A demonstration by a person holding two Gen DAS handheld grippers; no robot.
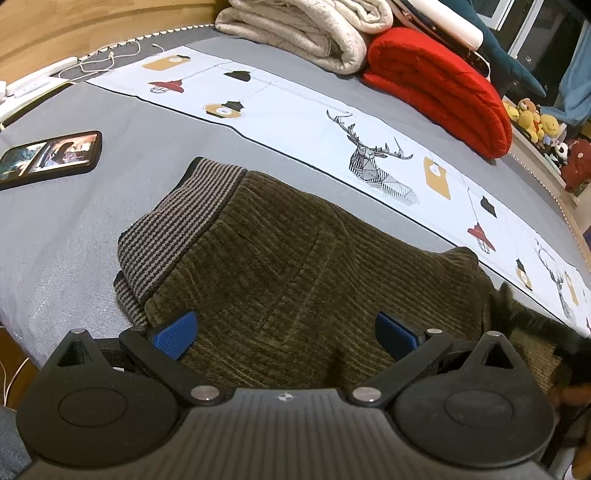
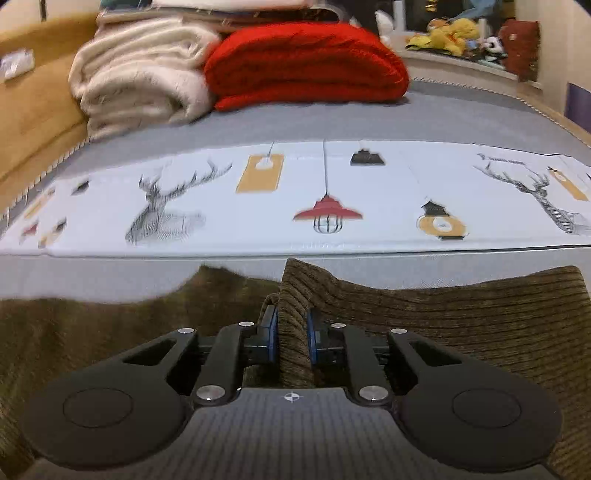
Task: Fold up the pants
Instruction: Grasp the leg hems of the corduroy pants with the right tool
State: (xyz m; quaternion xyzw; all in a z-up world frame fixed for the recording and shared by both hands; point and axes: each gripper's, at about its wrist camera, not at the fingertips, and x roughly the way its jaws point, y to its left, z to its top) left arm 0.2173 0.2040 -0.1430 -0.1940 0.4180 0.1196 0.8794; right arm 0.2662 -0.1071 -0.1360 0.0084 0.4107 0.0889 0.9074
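Pants point(image 1: 295, 266), brown ribbed corduroy, spread on the grey bed point(image 1: 66, 229), near edge. Long axis across the left wrist view, striped waistband point(image 1: 173, 236) pointing left toward the phone point(image 1: 50, 155), legs trailing off right. Waistband doubled up, upper edge raised off the sheet.

Far left of the left wrist view: white cables point(image 1: 107, 59) by the wooden headboard point(image 1: 74, 26), phone lying flat with its screen lit, well apart from the waistband. Lower centre: left gripper point(image 1: 286, 334) above the pants, jaws spread wide, blue pads point(image 1: 177, 332) clear of the cloth on both sides, nothing pinched. Behind the pants: white printed strip point(image 1: 295, 122) with lamps and a deer, running diagonally across the bed. Further back: cream blanket point(image 1: 310, 33), then red blanket point(image 1: 443, 85) beside it, touching. Far right: plush toys point(image 1: 532, 118) on a ledge.

Right wrist view, left to right: cream blanket, red blanket, toys at the top; printed strip across the middle; pants filling the lower part, ribs running roughly sideways. Centre: right gripper point(image 2: 291, 332) with jaws nearly closed, pinching an upright fold point(image 2: 295, 295) of the corduroy, pads pressed on both faces, fold standing above the flat cloth around it.
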